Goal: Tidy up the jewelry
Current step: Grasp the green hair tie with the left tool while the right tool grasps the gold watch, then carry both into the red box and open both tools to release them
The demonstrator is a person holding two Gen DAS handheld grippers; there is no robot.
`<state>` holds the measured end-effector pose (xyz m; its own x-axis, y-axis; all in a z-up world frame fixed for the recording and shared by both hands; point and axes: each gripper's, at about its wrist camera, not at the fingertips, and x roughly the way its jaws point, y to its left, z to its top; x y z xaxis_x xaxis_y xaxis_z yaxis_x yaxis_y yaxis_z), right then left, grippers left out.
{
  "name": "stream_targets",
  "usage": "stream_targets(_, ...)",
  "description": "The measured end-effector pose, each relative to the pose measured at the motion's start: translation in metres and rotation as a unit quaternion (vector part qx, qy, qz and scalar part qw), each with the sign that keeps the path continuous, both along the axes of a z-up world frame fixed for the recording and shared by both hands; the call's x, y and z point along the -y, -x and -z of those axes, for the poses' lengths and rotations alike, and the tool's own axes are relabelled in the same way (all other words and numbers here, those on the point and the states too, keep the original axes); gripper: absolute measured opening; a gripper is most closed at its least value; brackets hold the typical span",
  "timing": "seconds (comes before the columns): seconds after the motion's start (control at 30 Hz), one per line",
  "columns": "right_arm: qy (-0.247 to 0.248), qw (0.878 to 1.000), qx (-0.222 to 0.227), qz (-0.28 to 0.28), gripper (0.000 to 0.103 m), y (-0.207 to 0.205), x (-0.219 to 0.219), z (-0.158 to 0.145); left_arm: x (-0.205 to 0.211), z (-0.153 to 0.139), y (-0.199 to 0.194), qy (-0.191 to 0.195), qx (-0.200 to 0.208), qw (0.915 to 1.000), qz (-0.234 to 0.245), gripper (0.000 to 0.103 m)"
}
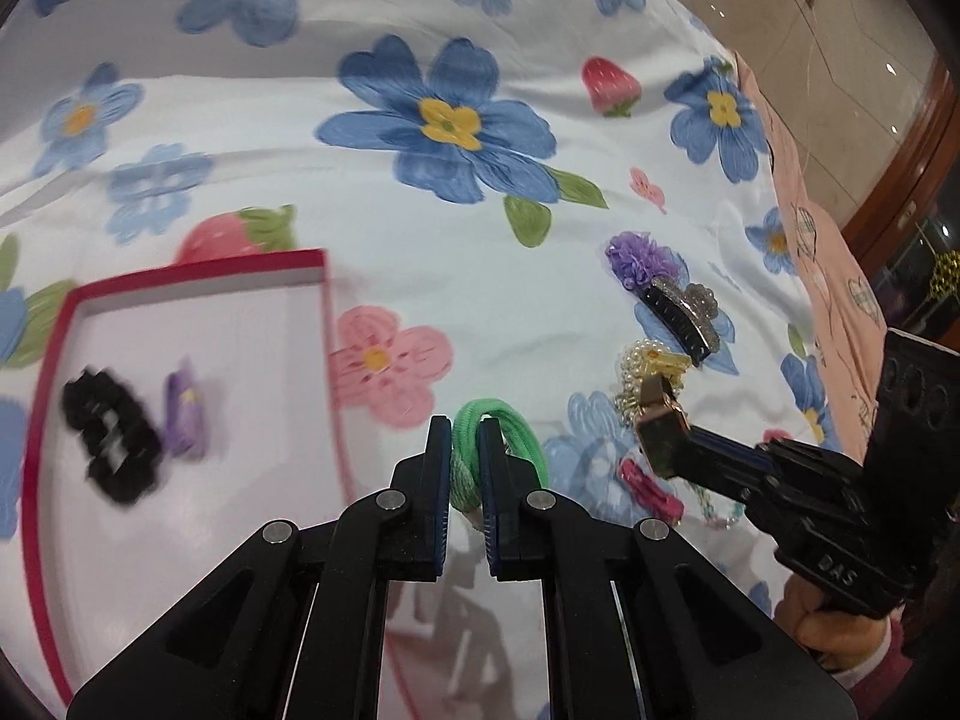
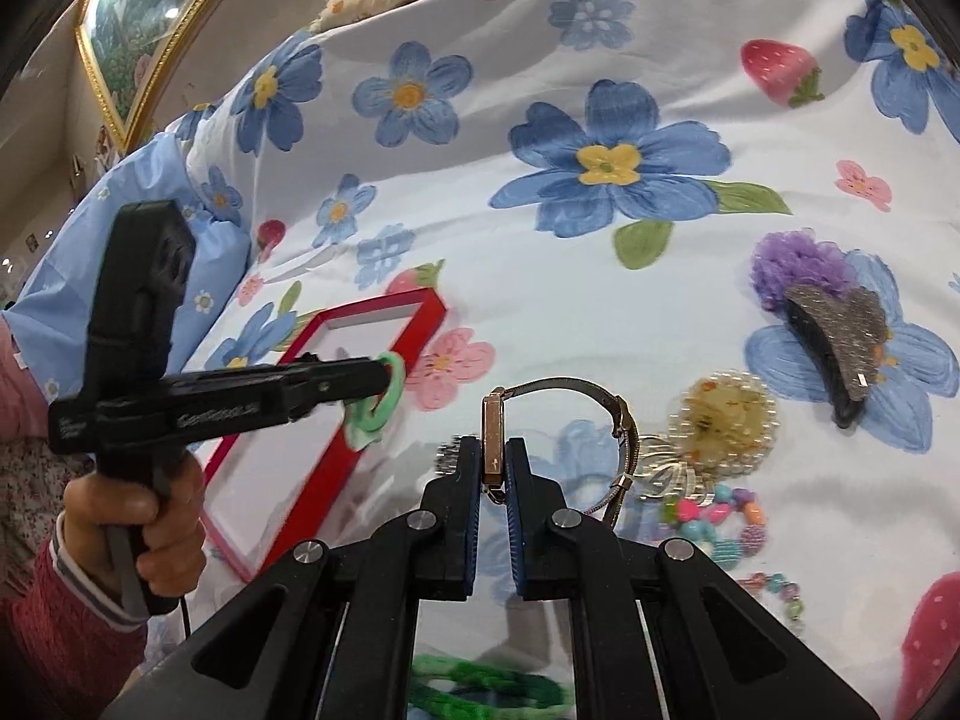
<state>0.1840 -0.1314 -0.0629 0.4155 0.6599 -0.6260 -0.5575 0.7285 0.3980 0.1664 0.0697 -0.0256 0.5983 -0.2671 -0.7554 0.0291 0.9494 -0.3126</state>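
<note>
My left gripper (image 1: 463, 438) is shut on a green hair tie (image 1: 510, 435) and holds it just right of the red-rimmed box (image 1: 327, 324); it also shows in the right wrist view (image 2: 384, 387). The box holds a black scrunchie (image 1: 111, 441) and a purple clip (image 1: 186, 417). My right gripper (image 2: 493, 450) is shut on a gold wristwatch (image 2: 493, 441), its mesh strap (image 2: 621, 438) looping to the right. In the left wrist view the watch (image 1: 657, 432) hangs above the bedspread.
On the flowered bedspread (image 2: 540, 276) lie a purple ruffle clip (image 2: 792, 264), a glittery claw clip (image 2: 840, 336), a pearl brooch (image 2: 723, 420), colourful bead bracelets (image 2: 714, 519), a pink clip (image 1: 651, 492) and green hair ties (image 2: 480, 690). A pink pillow (image 1: 822, 240) lies at the right.
</note>
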Motion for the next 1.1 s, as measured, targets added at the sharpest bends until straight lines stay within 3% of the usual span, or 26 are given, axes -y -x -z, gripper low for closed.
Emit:
stream_targets(0.33, -0.003, 1.000, 0.009, -0.029, 0.008, 0.018, -0.031, -0.012, -0.031, -0.011, 0.046, 0.017, 0.013, 0.9989, -0.041, 0.008)
stream_targets(0.8, -0.002, 0.997, 0.024, -0.073, 0.008, 0.033, -0.082, -0.027, -0.078, -0.021, 0.072, 0.020, 0.029, 0.9951, -0.092, 0.008)
stream_targets(1.1, 0.009, 0.993, 0.029, -0.114, 0.008, 0.033, -0.132, -0.025, -0.121, -0.010, 0.083, 0.021, 0.026, 0.9904, -0.134, 0.008)
